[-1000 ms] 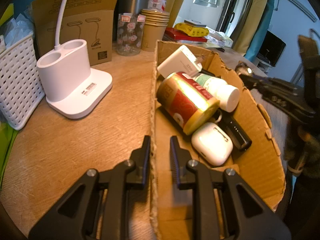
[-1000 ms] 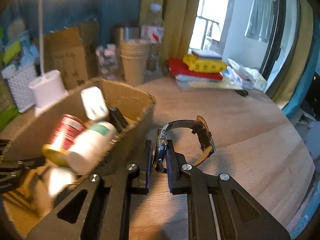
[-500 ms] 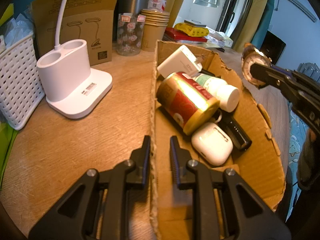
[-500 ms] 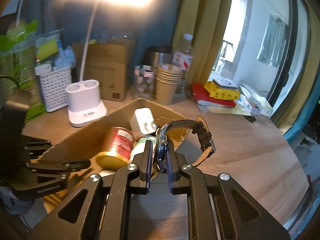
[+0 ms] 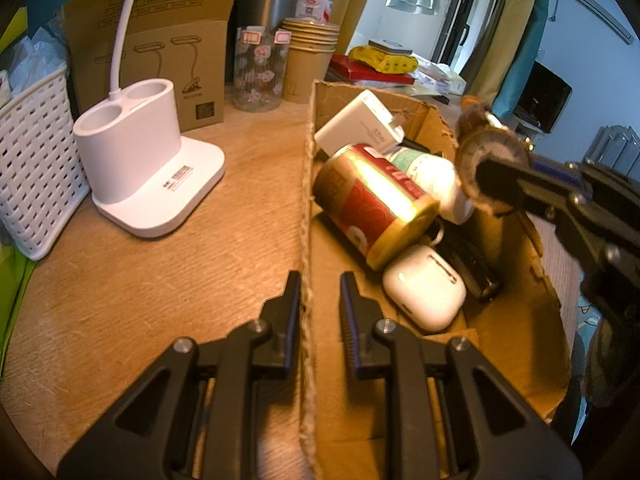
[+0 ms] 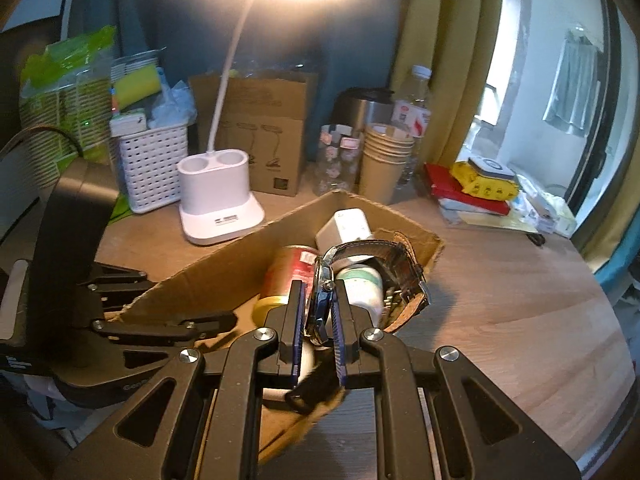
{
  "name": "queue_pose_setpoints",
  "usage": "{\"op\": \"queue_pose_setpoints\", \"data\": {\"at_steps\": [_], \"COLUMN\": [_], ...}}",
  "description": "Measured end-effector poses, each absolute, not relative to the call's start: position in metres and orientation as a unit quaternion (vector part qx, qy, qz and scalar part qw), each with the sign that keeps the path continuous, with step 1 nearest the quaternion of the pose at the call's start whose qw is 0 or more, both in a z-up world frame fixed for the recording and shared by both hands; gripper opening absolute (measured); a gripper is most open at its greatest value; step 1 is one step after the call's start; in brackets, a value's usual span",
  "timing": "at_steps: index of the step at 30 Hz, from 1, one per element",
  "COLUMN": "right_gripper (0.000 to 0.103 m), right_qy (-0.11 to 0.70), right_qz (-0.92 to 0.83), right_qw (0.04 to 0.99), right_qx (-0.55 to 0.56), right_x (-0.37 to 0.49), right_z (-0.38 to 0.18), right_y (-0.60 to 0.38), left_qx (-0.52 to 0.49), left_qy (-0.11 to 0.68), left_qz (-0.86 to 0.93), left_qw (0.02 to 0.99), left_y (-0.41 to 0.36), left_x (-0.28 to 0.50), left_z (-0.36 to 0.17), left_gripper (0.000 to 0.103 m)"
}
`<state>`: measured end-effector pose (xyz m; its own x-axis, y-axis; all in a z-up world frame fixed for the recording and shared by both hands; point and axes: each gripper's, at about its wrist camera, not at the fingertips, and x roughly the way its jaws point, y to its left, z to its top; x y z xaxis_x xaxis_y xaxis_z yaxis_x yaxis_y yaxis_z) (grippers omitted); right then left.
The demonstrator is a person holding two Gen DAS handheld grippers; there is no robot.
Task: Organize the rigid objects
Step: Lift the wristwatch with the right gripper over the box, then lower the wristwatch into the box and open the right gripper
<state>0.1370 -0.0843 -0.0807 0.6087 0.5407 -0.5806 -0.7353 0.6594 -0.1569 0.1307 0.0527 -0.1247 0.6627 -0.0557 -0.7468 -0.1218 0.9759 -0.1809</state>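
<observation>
A shallow cardboard box (image 5: 516, 344) lies on the wooden table and holds a red and gold can (image 5: 372, 204), a white bottle (image 5: 432, 178), a white charger (image 5: 360, 124), a white earbud case (image 5: 426, 286) and a black cylinder. My left gripper (image 5: 320, 292) is shut on the box's left wall (image 5: 306, 200). My right gripper (image 6: 319, 300) is shut on a wristwatch (image 6: 384, 264) with a brown strap and holds it above the box's contents. The watch also shows in the left wrist view (image 5: 486, 160), blurred.
A white lamp base (image 5: 140, 172) stands left of the box, with a white basket (image 5: 32, 168) further left. Behind are a cardboard lamp package (image 5: 160, 52), a glass jar (image 5: 260, 76), paper cups (image 5: 310, 60), a steel flask and bottle. Books (image 6: 472, 196) lie at the back right.
My right gripper has carried the watch up from the table beside the box and over the box. My left gripper and the box have not moved.
</observation>
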Motion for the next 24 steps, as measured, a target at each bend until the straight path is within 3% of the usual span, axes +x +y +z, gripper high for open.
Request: {"op": "queue_pose_setpoints", "data": {"at_steps": [13,18,24], "right_gripper": [0.013,0.007,0.007], "right_qy": [0.263,0.268,0.267], "right_qz": [0.394,0.404,0.400], "right_qw": [0.859,0.854,0.853], "right_qx": [-0.196,-0.191,-0.201], "right_x": [0.131,0.130,0.129], "right_z": [-0.088,-0.087,-0.090], "right_y": [-0.074,-0.074,-0.072], "left_qx": [-0.108,-0.108,-0.107], "left_qy": [0.410,0.410,0.410], "left_qz": [0.018,0.018,0.018], "left_qw": [0.905,0.906,0.906], "left_y": [0.053,0.053,0.054], "left_x": [0.131,0.131,0.131], "left_z": [-0.125,-0.125,-0.126], "left_gripper": [0.020,0.020,0.020]}}
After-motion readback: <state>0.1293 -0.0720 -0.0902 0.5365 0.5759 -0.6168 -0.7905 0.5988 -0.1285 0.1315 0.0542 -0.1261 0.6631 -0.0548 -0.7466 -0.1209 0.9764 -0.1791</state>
